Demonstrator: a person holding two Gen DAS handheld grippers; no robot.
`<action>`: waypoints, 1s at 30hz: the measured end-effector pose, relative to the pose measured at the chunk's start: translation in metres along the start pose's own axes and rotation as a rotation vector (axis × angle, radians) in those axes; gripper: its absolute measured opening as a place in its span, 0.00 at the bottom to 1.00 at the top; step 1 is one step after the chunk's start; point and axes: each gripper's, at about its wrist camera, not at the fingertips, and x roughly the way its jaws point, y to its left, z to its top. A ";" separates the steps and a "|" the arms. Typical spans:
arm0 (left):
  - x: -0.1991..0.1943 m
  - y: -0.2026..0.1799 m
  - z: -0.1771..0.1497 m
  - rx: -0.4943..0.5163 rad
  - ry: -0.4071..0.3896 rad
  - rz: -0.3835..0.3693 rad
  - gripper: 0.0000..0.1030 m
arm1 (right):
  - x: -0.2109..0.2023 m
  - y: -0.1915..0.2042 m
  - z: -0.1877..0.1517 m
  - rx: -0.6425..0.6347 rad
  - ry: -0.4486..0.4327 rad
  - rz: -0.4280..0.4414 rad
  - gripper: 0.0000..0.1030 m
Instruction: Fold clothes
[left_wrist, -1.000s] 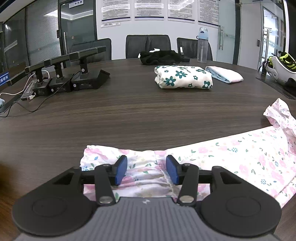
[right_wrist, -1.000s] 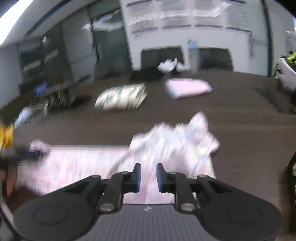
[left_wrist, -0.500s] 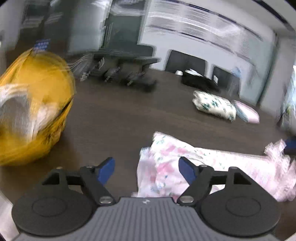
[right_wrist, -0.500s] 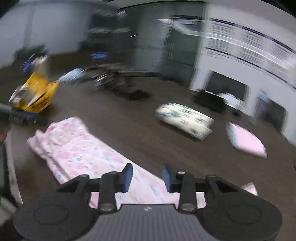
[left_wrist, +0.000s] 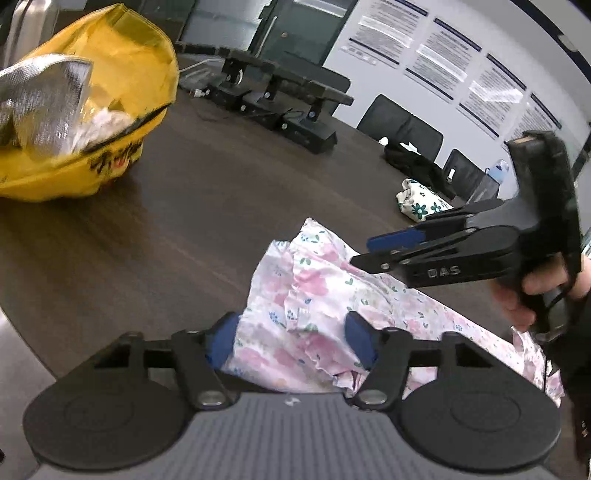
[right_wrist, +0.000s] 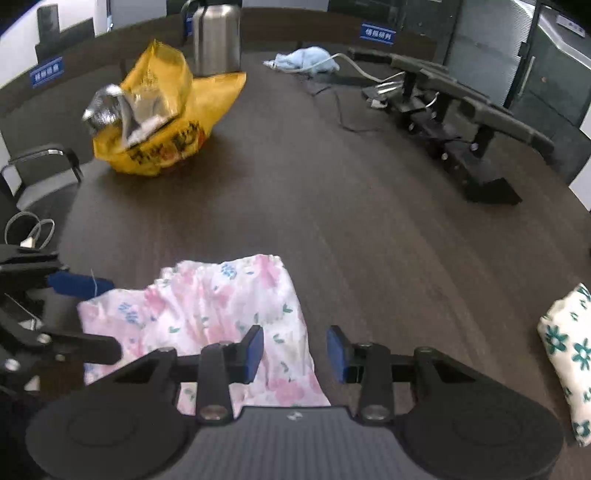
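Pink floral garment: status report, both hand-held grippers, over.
Left hand-held gripper closing, pink floral garment between its jaws. Right hand-held gripper opening over the cloth edge, gripping nothing. Nothing in the way.

Each hand-held gripper (left_wrist: 291, 341) is matte black plastic with blue finger pads (left_wrist: 360, 341), silver pivot screws and a ribbed grey body; one (left_wrist: 373, 251) carries "DAS" lettering.

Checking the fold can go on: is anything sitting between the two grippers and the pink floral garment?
Nothing visible does. The pink floral garment already lies between the closing left gripper jaws, and its edge lies under the opening right gripper. The yellow bag sits well away across the table.
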 end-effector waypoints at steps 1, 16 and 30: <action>0.002 0.000 0.000 0.004 0.001 -0.001 0.46 | 0.004 -0.001 0.000 0.008 0.004 0.012 0.32; 0.038 -0.025 0.056 0.239 -0.156 0.060 0.05 | 0.005 -0.029 0.020 0.240 -0.104 -0.248 0.00; 0.164 -0.192 0.210 0.552 -0.301 -0.181 0.05 | -0.094 -0.185 -0.007 0.782 -0.343 -0.773 0.00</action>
